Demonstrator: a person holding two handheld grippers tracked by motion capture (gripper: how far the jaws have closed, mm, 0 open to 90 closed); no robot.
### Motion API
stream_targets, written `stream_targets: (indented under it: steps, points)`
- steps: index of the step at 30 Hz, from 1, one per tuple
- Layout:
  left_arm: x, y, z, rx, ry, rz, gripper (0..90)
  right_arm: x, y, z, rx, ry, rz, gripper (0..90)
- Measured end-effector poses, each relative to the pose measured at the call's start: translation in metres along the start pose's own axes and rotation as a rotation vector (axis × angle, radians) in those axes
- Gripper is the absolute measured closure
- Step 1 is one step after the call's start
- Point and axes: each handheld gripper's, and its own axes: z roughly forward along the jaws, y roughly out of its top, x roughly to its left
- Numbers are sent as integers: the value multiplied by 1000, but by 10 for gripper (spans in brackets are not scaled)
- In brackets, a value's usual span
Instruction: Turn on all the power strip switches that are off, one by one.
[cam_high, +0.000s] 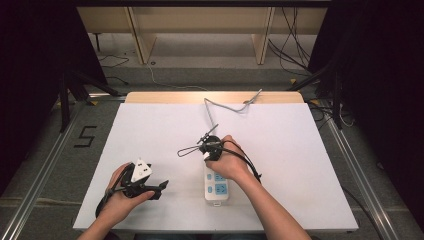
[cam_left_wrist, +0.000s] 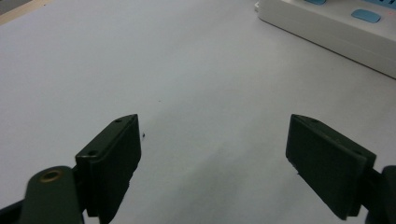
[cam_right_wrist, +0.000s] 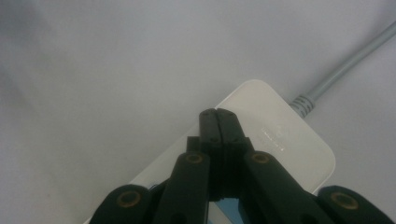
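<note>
Nearest me, my left gripper (cam_left_wrist: 212, 161) rested low over the white table (cam_high: 300, 150) with its jaws spread wide and nothing between them. Just beyond and to its right lay the white power strip (cam_high: 216, 186), blue sockets up, near the front edge. My right gripper (cam_right_wrist: 217, 114) sat over the strip's far end, jaws pressed together, holding nothing. Farther back, the strip's grey cable (cam_high: 212, 111) ran toward the far edge.

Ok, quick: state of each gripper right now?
Left gripper: open, nothing between the jaws.
Right gripper: shut, holding nothing, tips over the power strip.
</note>
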Motion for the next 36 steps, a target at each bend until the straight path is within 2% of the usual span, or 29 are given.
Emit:
stream_targets:
  steps: [21,36]
  points:
    - [0,0,0,-5,2,-5,180,3,-2,-8,-33,5,-5,900]
    - [0,0,0,-2,2,-2,180,6,-5,-17,-27,21,-19,900]
